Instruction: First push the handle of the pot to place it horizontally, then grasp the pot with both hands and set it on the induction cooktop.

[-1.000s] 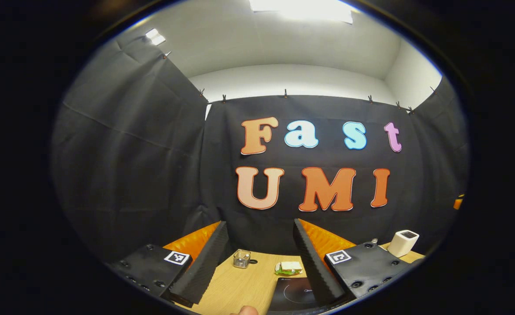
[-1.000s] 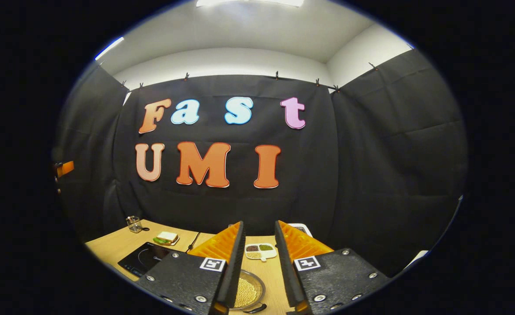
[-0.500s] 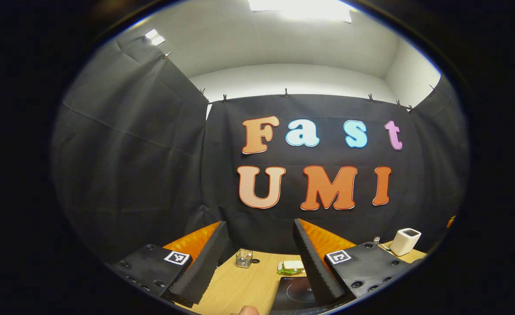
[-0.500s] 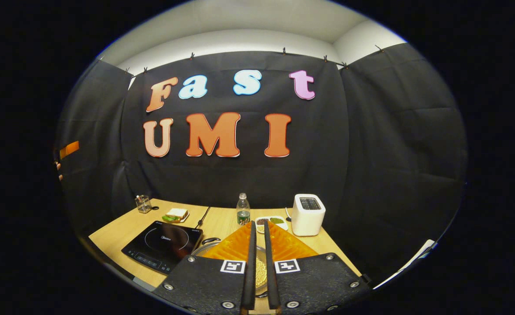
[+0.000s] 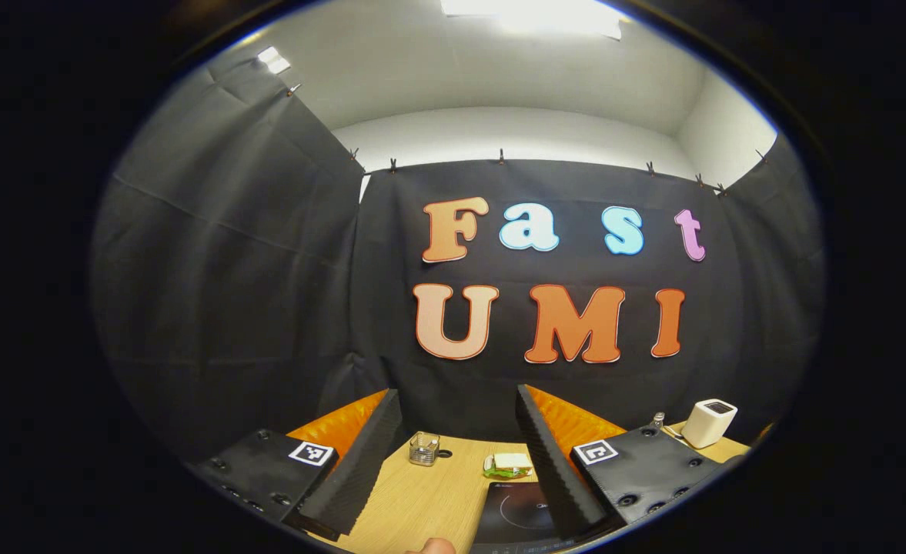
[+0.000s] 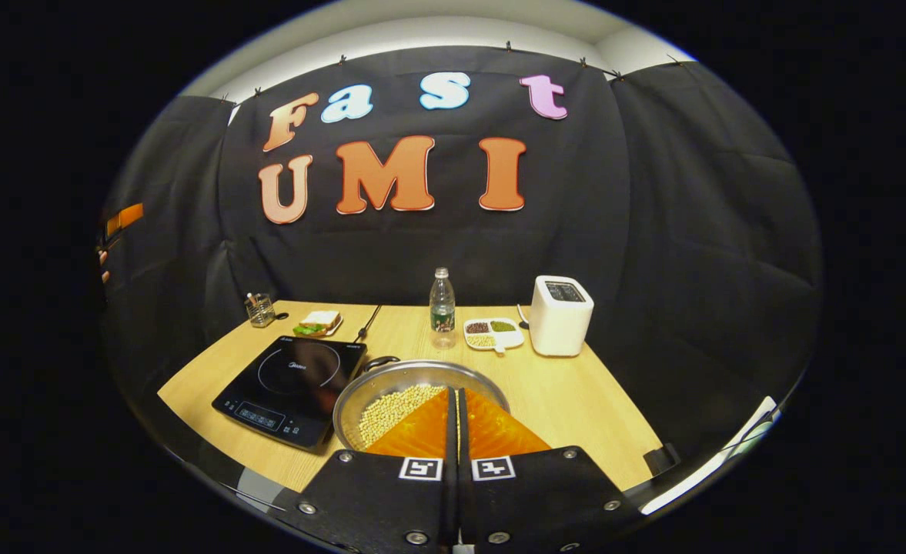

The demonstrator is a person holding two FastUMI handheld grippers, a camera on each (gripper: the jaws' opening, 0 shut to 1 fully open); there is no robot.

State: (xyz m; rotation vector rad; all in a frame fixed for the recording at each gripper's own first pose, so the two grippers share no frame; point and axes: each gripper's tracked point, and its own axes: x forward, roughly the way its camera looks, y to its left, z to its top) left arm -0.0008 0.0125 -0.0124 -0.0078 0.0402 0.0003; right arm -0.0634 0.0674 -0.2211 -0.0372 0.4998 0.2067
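pot [image 6: 391, 385] of pale beans sits on our table [image 6: 576, 400], just right of the induction cooktop [image 6: 291, 388]. our left gripper [image 5: 453, 431] gapes wide, holding nothing. our right gripper [image 6: 456, 431] hovers above the pot, fingers pressed together, empty.

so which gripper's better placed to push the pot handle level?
Right. The right gripper, fingers closed together, sits just over the steel pot of yellow beans. The left gripper is open, facing the black induction cooktop.

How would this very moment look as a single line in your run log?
stage: approaching pot handle | right gripper: shut, empty, above pot | left gripper: open, empty | pot: on table beside induction cooktop, holds yellow beans
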